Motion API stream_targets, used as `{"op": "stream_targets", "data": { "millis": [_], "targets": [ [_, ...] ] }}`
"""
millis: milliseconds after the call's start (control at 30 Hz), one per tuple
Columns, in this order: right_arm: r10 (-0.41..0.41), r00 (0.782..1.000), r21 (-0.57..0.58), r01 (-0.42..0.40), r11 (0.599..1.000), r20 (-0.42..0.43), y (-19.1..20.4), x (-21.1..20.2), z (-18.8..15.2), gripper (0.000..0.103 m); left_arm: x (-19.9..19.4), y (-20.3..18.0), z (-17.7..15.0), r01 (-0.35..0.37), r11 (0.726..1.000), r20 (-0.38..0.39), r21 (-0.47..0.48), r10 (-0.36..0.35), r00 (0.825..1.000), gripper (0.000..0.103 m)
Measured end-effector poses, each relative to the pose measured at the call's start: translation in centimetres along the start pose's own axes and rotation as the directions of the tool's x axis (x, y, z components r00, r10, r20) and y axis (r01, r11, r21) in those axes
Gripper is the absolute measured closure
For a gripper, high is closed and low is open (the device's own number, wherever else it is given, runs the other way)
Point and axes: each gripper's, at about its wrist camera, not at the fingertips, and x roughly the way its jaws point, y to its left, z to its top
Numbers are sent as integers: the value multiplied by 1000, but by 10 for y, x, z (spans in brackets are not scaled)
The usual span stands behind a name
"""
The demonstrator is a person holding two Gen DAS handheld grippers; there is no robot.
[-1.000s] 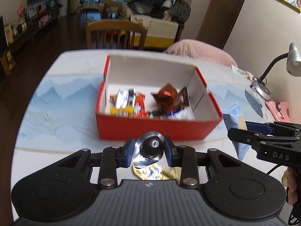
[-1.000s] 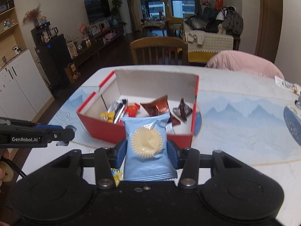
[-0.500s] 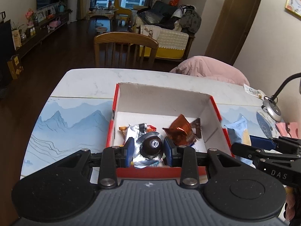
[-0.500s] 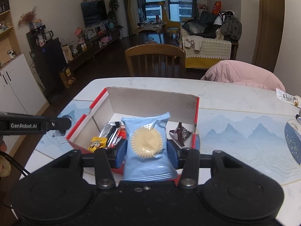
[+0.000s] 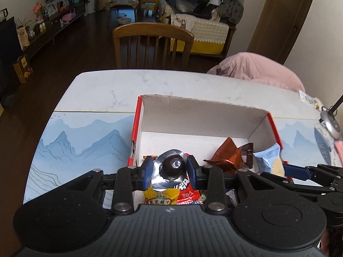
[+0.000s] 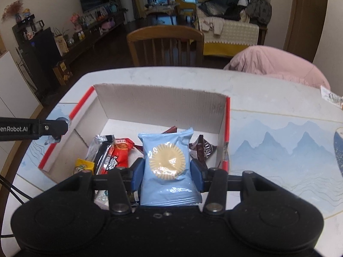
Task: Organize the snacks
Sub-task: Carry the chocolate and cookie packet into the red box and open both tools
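Note:
A red cardboard box (image 5: 272, 121) with a white inside stands on the table and holds several wrapped snacks; it also shows in the right wrist view (image 6: 226, 115). My left gripper (image 5: 170, 169) is shut on a silver foil-wrapped chocolate ball (image 5: 172, 167), held over the box's near left part. My right gripper (image 6: 167, 168) is shut on a light blue biscuit packet (image 6: 168, 167), held over the box's near right part; this packet also shows in the left wrist view (image 5: 269, 160). Under them lie a yellow packet (image 5: 160, 197), a red packet (image 6: 119, 156) and a brown wrapper (image 5: 227, 155).
The table carries a blue mountain-print mat (image 5: 85, 145). A wooden chair (image 5: 153, 42) stands at the far side, with a pink cushion (image 5: 257, 68) to its right. A desk lamp base (image 5: 330, 124) sits at the right edge. The left gripper's finger (image 6: 42, 127) reaches in beside the box.
Both grippers have moved forward from in front of the box to over its inside, each still holding its snack. The box now looks closer and is seen more from above.

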Motion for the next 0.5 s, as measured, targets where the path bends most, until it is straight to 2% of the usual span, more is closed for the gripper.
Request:
{"op": "stream_targets", "data": {
  "millis": [267,500],
  "targets": [
    [12,997,14,-11,1000,-76,-2,32,7,57,34,-9,8,-27,999,-69,35,30,997,70],
    [33,993,13,-31,999,-114,-3,44,6,57,58,-11,6,-38,998,-122,47,44,992,70]
  ]
}}
